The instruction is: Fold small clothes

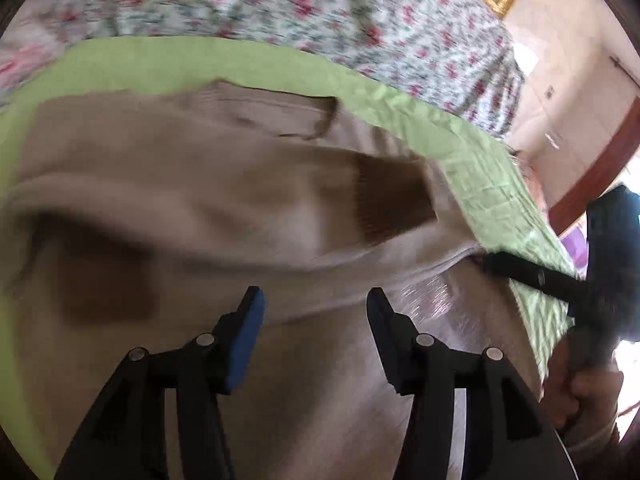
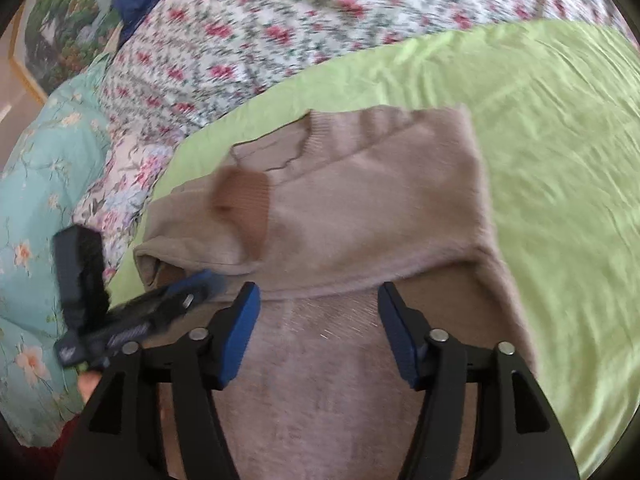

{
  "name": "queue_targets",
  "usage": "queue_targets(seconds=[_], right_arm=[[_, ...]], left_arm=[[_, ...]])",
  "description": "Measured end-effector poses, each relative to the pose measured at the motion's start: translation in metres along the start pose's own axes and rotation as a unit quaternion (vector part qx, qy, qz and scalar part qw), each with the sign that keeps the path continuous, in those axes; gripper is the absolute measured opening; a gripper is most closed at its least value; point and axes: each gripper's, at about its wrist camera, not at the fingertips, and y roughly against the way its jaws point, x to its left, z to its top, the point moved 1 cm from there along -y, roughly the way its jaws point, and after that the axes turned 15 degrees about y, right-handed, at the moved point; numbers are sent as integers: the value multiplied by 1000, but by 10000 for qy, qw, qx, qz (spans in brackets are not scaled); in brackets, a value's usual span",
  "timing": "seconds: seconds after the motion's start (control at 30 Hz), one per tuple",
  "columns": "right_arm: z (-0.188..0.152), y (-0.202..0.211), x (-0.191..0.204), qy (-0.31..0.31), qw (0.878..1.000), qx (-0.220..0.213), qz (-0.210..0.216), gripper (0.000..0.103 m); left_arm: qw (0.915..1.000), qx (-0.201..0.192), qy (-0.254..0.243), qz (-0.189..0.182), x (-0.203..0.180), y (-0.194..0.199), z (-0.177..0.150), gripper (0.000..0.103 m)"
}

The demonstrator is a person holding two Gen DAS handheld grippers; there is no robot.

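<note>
Both tongs, left gripper (image 1: 314, 300) and right gripper (image 2: 318, 296), gaping empty; sweater (image 2: 340, 208) lying lengthwise ahead, fold nearest both

I see a bed with a green sheet (image 2: 540, 140). On it lies the beige sweater (image 2: 360, 208), partly folded. A floral quilt (image 2: 280, 32) lies beyond.

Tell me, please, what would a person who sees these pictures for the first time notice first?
First, the beige sweater, partly folded, lying in the middle on a lime green sheet; a darker brown cuff lies on it near the collar. Next, both grippers stand open just above it: the right gripper over the fold edge, and the left gripper over the same fold. Behind, a floral quilt fills the far side.
</note>
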Motion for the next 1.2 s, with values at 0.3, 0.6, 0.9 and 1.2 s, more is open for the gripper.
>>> queue_targets(seconds=[0.3,0.6,0.9,1.2], right_arm=[[29,-50,-3,16,9956,88,-938,76],[53,-73,1,-297,9995,6,108,6],[24,-9,-49,-556,9966,-204,-566,6],[1,-40,-63,-603,9942,251,-857,6]], left_arm=[[9733,-954,1195,1710,138,60,6,53],[9674,-986,1394,1872,151,38,28,53],[9626,-1183,1494,1925,142,38,24,54],[9638,-1233,1672,1672,151,45,19,56]])
